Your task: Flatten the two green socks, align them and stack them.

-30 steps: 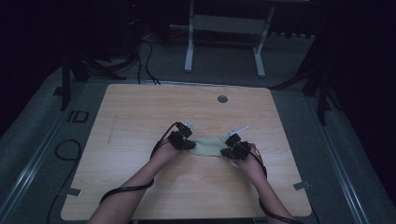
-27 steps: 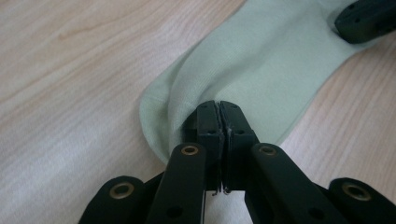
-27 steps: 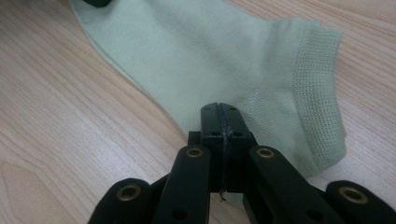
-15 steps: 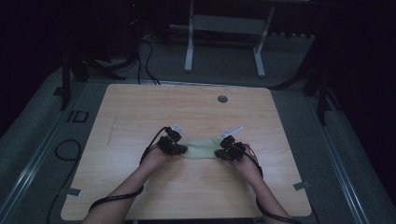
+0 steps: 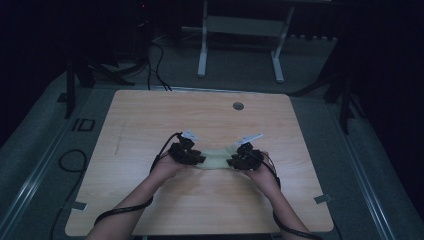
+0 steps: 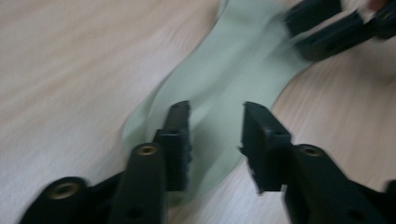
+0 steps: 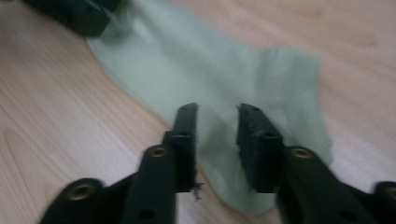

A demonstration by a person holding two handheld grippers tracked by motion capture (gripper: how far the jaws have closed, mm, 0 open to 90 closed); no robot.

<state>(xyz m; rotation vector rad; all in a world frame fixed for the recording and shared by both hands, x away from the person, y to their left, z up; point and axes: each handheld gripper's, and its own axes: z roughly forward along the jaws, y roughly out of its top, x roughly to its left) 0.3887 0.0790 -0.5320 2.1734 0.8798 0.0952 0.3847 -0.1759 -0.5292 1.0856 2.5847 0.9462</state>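
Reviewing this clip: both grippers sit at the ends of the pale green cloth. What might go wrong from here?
Both the left gripper and right gripper have just been opening, jaws apart over the pale green cloth.
1. The released cloth may slacken and wrinkle.
2. Fabric could snag on a jaw as a hand lifts away.

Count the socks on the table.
1. A single pale green sock lies flat near the table's front middle, stretched between the left tongs and right tongs. No second one in sight.
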